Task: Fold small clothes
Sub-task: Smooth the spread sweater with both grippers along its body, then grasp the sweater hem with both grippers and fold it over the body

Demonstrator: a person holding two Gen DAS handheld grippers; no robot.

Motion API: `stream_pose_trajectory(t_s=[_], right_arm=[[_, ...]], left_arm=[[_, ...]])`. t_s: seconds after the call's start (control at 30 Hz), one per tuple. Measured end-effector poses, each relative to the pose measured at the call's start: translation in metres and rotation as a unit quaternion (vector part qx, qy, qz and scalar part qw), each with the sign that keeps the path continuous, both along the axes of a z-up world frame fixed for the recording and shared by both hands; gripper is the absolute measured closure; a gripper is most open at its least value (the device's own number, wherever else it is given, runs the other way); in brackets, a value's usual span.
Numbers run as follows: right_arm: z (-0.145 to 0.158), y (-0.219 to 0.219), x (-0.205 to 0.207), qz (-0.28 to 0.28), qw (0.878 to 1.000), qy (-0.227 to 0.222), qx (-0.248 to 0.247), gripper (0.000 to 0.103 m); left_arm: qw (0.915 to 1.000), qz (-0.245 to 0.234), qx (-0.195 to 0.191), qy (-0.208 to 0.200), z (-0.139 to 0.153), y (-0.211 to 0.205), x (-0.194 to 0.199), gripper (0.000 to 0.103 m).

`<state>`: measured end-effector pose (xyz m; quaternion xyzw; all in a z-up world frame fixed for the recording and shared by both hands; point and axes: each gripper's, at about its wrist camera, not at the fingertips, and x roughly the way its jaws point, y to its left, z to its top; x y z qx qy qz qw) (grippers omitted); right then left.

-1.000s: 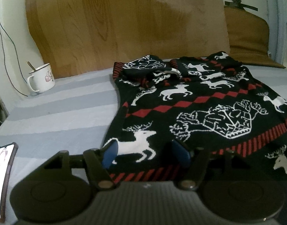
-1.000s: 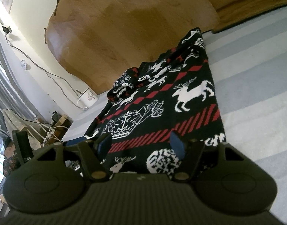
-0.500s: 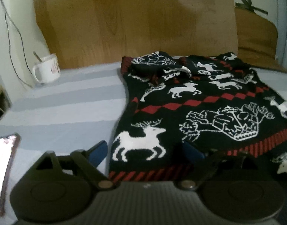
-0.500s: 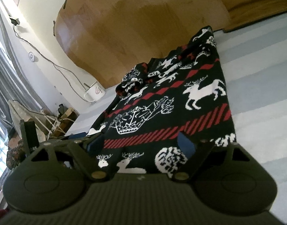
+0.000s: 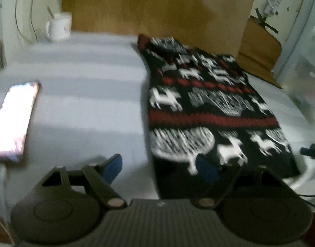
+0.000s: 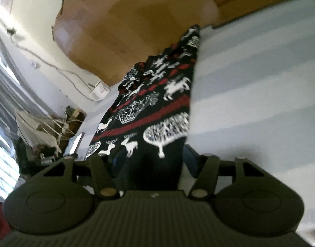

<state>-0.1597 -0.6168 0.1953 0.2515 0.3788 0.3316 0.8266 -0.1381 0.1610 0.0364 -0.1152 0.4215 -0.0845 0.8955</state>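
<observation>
A black knitted sweater (image 5: 209, 107) with white reindeer and red bands lies flat on the grey-striped bed sheet (image 5: 85, 72), collar end toward the headboard. My left gripper (image 5: 159, 167) hovers at the sweater's near left corner. One blue pad is over the bare sheet and the other over the knit, and its jaws are closing without pressing on anything. In the right wrist view the sweater (image 6: 157, 111) runs away from my right gripper (image 6: 155, 160), whose jaws are closing with the near right corner between them. The fabric there is dark and blurred, and the pads stand apart.
A lit phone (image 5: 13, 119) lies on the sheet at the left. A white mug (image 5: 59, 26) with a spoon stands at the back left before the wooden headboard (image 5: 157, 6). A brown cushion (image 5: 260, 47) sits at the back right. A drying rack and clutter (image 6: 46, 135) stand off the bed.
Both grippers have drawn back along the sweater to its near end, so the tree-patterned lower part now shows. The left one shifted to the sweater's left edge. Both pictures are blurred by motion.
</observation>
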Motion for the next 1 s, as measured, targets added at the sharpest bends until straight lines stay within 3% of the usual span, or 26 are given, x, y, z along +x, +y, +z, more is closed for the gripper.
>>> stream_pose_trajectory(t_s=[0.1,0.17,0.23,0.3,0.33,0.37,0.4,0.57,0.73,0.87,1.0], right_arm=[[-0.010,0.001,-0.004,0.005,1.000,0.017,0.003,0.039],[-0.016,0.006,-0.005,0.014,1.000,0.024,0.004,0.039],[-0.018,0.013,-0.007,0.021,1.000,0.018,0.005,0.039],[-0.021,0.020,-0.006,0.036,0.999,0.019,0.015,0.042],[-0.023,0.026,-0.006,0.046,0.999,0.021,0.012,0.058],[-0.024,0.032,-0.006,0.056,0.998,0.024,0.003,0.087],[-0.026,0.037,-0.006,0.064,0.997,0.030,-0.004,0.097],[-0.009,0.026,-0.005,0.055,0.998,0.001,0.023,0.096],[0.025,0.011,0.020,0.023,0.998,-0.046,0.043,0.097],[0.047,0.016,0.065,0.010,0.996,-0.081,0.031,0.097],[0.050,0.031,0.141,-0.019,0.996,-0.086,0.012,0.097]], left_arm=[[0.9997,-0.012,-0.005,0.021,-0.010,-0.012,-0.006,0.023],[0.9995,-0.013,0.022,0.017,-0.013,-0.024,-0.009,0.023],[0.9987,-0.013,0.048,0.015,-0.012,-0.033,-0.012,0.037],[0.9975,-0.010,0.069,0.012,-0.011,-0.039,-0.011,0.072],[0.9975,-0.010,0.068,0.014,-0.010,-0.040,-0.010,0.083],[0.9980,-0.014,0.058,0.018,-0.009,-0.039,-0.009,0.091],[0.9984,-0.012,0.052,0.021,-0.007,-0.039,-0.008,0.091],[0.9991,0.001,-0.036,0.021,0.006,-0.015,-0.004,0.092],[0.9915,0.025,-0.127,-0.009,0.026,0.013,0.014,0.092],[0.9863,0.039,-0.157,-0.029,0.041,0.025,0.049,0.092],[0.9855,0.065,-0.154,-0.032,0.047,0.026,0.117,0.087]])
